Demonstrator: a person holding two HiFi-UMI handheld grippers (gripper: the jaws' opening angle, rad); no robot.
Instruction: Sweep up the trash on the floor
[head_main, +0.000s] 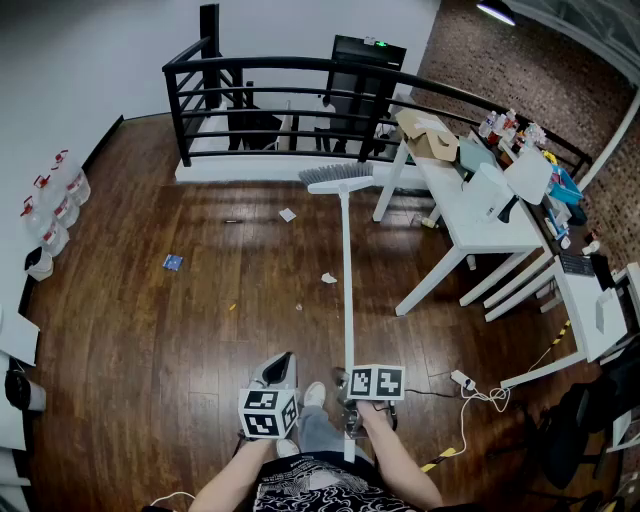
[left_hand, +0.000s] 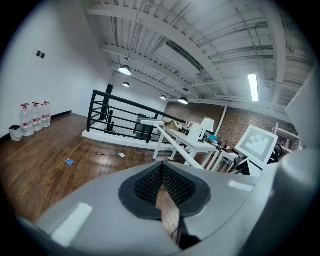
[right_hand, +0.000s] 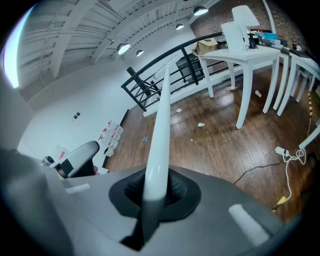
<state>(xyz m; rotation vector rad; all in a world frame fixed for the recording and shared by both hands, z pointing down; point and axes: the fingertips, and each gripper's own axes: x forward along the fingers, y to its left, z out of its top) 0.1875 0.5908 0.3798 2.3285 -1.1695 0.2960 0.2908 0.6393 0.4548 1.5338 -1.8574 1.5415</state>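
Trash lies scattered on the wooden floor (head_main: 150, 330): a white paper scrap (head_main: 287, 214) near the broom head (head_main: 336, 176), another paper scrap (head_main: 328, 278) just left of the handle, and a blue wrapper (head_main: 172, 263) farther left. The right tool (right_hand: 152, 192) is clamped on the white broom handle (head_main: 346, 260), whose bristles rest on the floor near the black railing (head_main: 280, 90). The left tool (left_hand: 162, 172) holds nothing, its pads (left_hand: 175, 182) pressed together. A white tabletop (head_main: 470, 215) stands to the right.
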